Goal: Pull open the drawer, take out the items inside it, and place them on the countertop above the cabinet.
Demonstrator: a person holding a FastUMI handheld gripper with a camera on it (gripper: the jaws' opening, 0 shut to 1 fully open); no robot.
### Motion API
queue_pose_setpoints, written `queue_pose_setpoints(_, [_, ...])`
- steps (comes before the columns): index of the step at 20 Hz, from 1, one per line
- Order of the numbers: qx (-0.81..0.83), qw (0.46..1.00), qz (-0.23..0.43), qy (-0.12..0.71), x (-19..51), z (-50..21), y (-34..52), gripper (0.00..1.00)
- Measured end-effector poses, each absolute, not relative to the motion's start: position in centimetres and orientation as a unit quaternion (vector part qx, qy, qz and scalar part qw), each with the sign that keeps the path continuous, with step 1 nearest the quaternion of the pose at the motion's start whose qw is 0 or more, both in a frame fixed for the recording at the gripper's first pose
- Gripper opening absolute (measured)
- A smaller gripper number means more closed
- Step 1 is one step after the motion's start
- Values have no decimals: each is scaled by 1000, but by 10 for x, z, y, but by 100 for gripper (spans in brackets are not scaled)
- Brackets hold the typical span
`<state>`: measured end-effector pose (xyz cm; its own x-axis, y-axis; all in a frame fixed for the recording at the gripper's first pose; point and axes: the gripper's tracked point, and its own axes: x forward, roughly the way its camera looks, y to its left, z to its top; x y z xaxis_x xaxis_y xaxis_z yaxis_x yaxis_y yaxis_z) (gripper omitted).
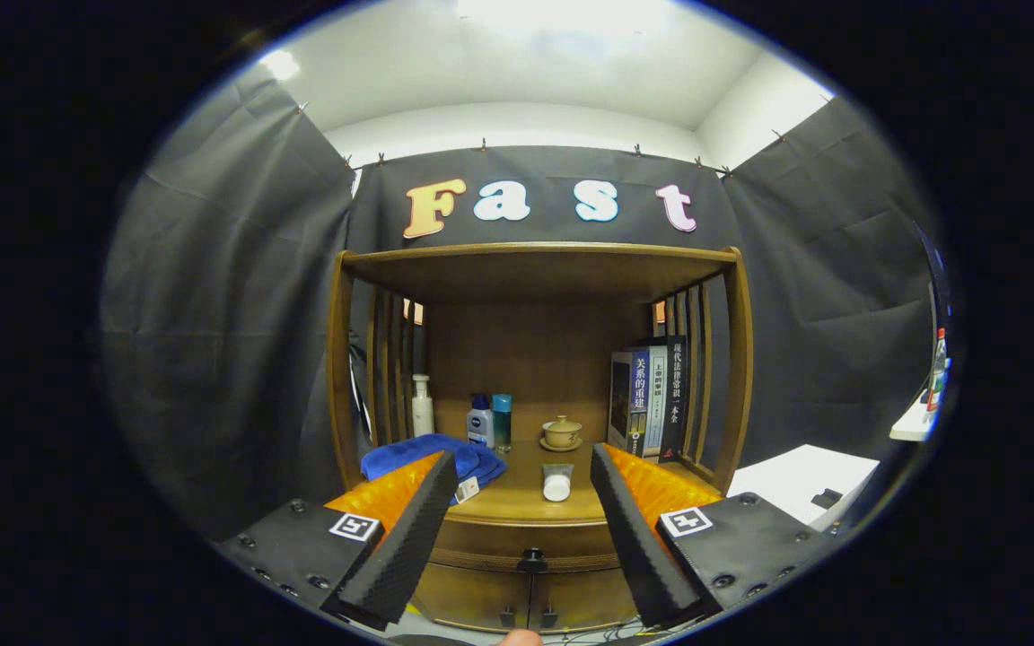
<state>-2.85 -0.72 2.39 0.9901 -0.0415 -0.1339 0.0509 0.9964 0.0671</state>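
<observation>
A wooden cabinet stands ahead of me, its drawer (517, 545) closed flush under the countertop (517, 502), with a dark round knob (532, 562) at its middle. My gripper (524, 462) is open, well back from the cabinet, and the knob shows low between the two fingers. Nothing is held. On the countertop a small white tube (557, 482) lies near the front edge, and a folded blue towel (432, 456) rests at the left, partly behind my left finger. The drawer's contents are hidden.
At the back of the countertop stand a white pump bottle (422, 405), a blue bottle (480, 422), a teal bottle (502, 422) and a small lidded cup on a saucer (562, 432). Books (650, 395) stand at the right. Two lower doors (526, 599) sit under the drawer. A white table (800, 480) is at the right.
</observation>
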Motion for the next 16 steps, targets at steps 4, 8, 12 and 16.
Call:
queue_pose_setpoints(4, [20, 997, -17, 68, -25, 20, -4, 98])
queue_pose_setpoints(8, [17, 998, -3, 66, -24, 18, 2, 98])
queue_pose_setpoints(12, [25, 998, 14, 57, -23, 17, 9, 98])
queue_pose_setpoints(16, [30, 998, 10, 58, -23, 15, 6, 98])
